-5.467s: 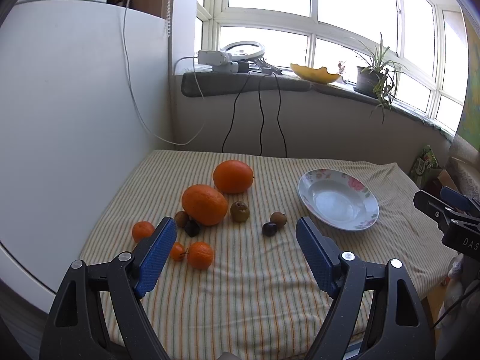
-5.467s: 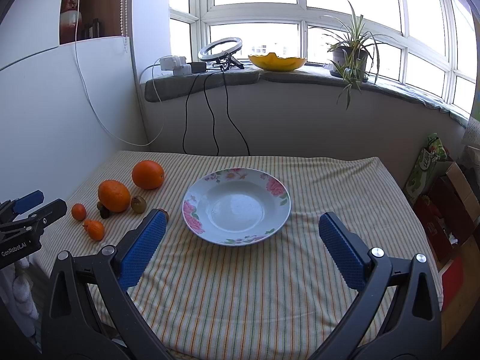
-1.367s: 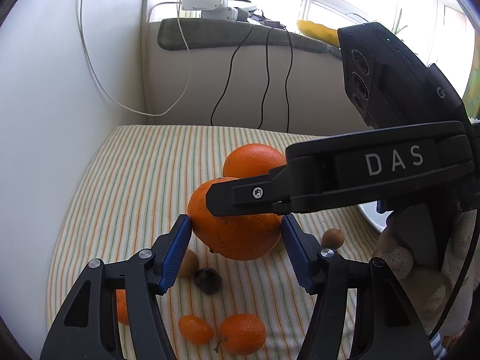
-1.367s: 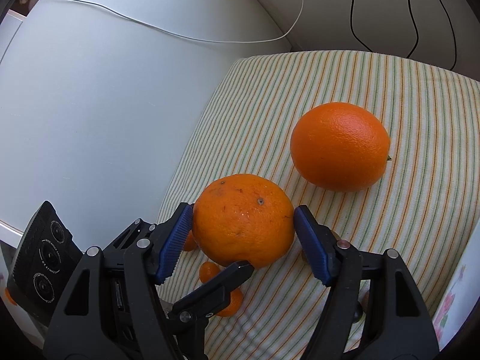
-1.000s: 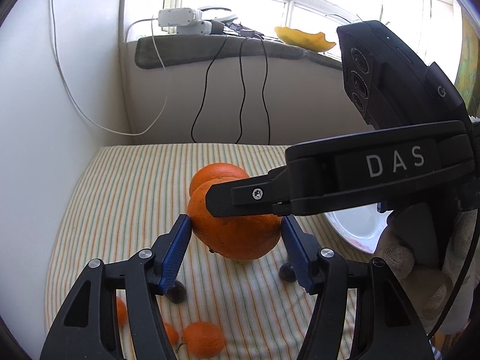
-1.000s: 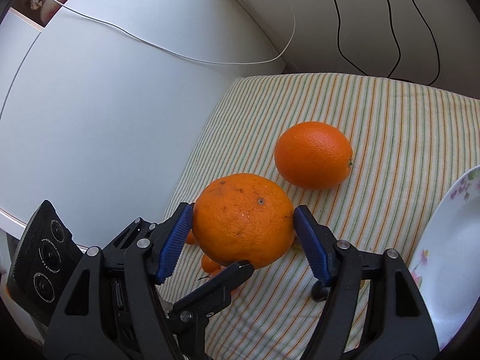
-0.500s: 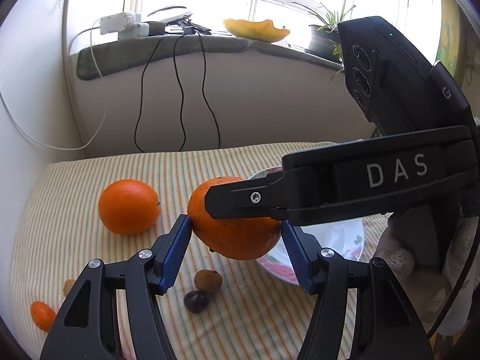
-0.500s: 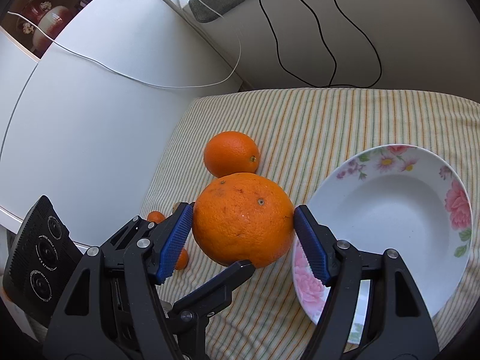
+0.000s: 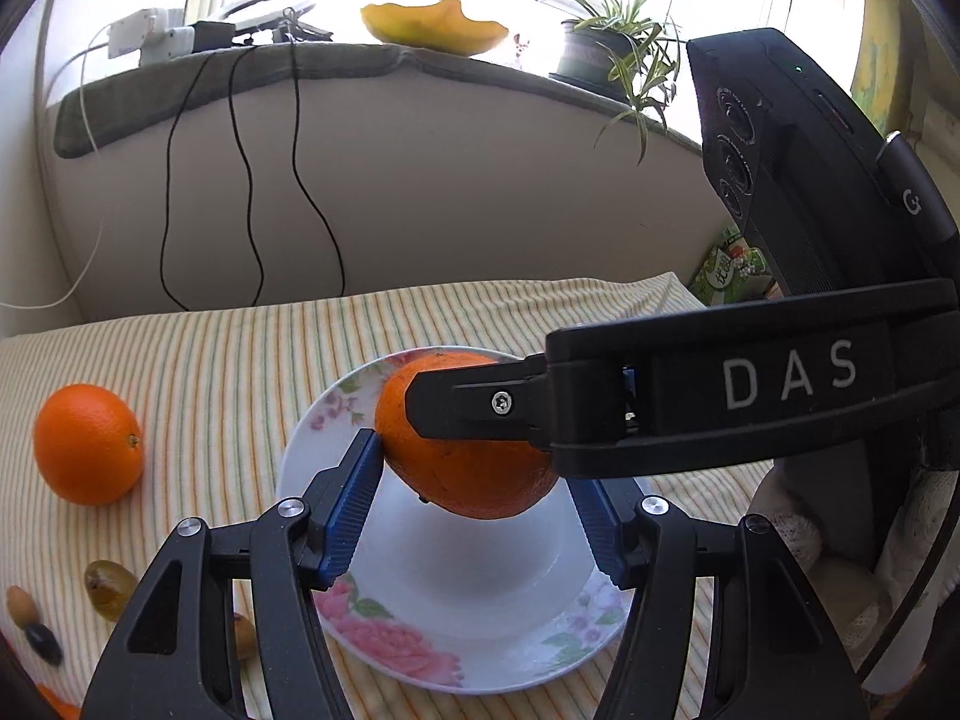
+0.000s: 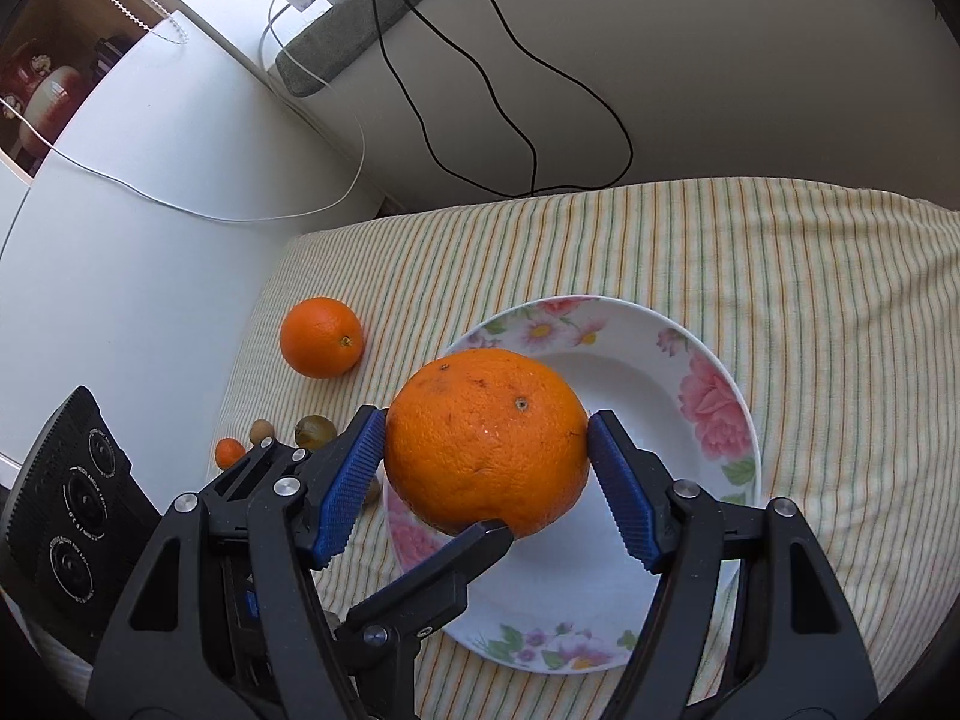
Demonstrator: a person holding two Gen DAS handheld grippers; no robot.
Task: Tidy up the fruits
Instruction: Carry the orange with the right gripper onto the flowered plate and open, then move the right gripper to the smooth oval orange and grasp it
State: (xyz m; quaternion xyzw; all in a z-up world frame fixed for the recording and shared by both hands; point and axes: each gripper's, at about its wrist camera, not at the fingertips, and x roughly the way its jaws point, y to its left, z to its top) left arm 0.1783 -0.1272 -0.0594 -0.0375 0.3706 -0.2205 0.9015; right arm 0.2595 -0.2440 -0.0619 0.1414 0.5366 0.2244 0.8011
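Both grippers clamp one big orange (image 9: 474,474) at once, held in the air over the plate (image 9: 420,618), not touching it. Left gripper (image 9: 474,498): jaws partly closed, blue pads (image 9: 351,501) pressed on the orange's left and right sides. Right gripper (image 10: 486,474): same, jaws partly closed, pads (image 10: 351,483) tight on both sides of the big orange (image 10: 486,444). In the left view the right gripper's black finger, marked DAS, crosses the front of the orange. In the right view a left-gripper finger tip sits under the orange's near bottom edge. Stem dimple faces up toward the right camera.

Plate (image 10: 708,420) is white with pink flowers on the rim, nothing lying in it, on the striped cloth (image 10: 810,276).

Second orange (image 10: 322,336) sits on the cloth left of the plate, apart from it; also seen in the left view (image 9: 88,444). Small fruits lie near the cloth's left edge: a greenish one (image 10: 315,429), a tan one (image 10: 262,431), a small tangerine (image 10: 230,452). Left view shows the greenish one (image 9: 110,590), a tan one (image 9: 23,605) and a dark one (image 9: 43,643); another brown one is partly hidden behind the left finger.

Black cables (image 9: 240,180) hang from the sill. A potted plant (image 9: 606,54) and a yellow bowl (image 9: 435,27) stand on the sill.
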